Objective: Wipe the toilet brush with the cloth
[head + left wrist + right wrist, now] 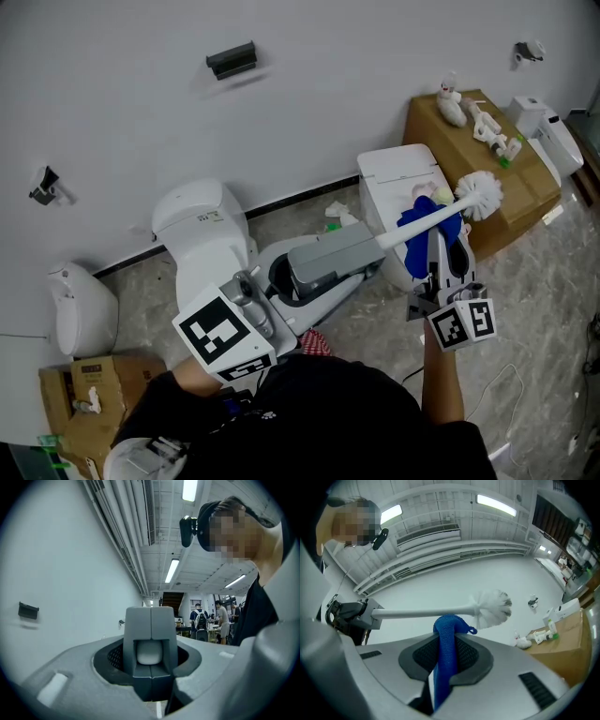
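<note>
The white toilet brush [479, 193] is held level in the air, its bristle head pointing right. My left gripper [362, 247] is shut on the handle's end, which shows as a white stub [149, 651] between the grey jaws. My right gripper [439, 236] is shut on a blue cloth [430, 225]. The cloth rises to the handle just behind the bristles. In the right gripper view the blue cloth [446, 644] stands up between the jaws and touches the underside of the handle [424, 613], beside the bristle head [493, 609].
A white toilet [201, 232] stands to the left below my left arm. A white cistern-like unit [395, 174] sits under the brush. Behind it is a cardboard box [525, 192] with small items on top. A smaller box [75, 394] stands at lower left, and a cable [500, 386] lies on the marble floor.
</note>
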`<state>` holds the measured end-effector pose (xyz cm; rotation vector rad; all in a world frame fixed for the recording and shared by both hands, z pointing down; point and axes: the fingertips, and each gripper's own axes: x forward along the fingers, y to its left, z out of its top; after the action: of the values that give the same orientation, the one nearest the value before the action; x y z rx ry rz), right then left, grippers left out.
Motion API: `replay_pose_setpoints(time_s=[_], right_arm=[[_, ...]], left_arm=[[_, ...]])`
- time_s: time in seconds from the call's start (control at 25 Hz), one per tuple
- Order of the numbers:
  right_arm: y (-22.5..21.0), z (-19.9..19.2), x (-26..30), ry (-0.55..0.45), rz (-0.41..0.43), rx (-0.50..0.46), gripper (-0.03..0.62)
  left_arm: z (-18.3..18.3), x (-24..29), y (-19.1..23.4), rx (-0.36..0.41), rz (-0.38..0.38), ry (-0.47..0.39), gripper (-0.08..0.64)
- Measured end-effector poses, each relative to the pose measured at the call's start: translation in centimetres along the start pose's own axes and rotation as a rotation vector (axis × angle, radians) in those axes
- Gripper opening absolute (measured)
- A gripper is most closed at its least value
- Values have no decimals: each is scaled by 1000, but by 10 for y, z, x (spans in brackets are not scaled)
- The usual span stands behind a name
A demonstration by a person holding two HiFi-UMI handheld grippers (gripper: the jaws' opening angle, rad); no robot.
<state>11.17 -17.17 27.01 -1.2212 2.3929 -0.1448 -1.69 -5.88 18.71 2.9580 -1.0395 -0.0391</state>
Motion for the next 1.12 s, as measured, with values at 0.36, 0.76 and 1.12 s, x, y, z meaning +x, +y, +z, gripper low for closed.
replay_pose_setpoints(time_s=[0.36,0.76,1.12], right_arm=[[38,-8,7,26,98,3,64],[108,-18,14,60,274,-73,64],[132,-14,15,61,326,-107,64]], left_arm=[[5,0,-3,-19,2,-26,169],[3,-6,-5,-39,9,-25,169],[0,-1,-14,-46,-25,-6,169]])
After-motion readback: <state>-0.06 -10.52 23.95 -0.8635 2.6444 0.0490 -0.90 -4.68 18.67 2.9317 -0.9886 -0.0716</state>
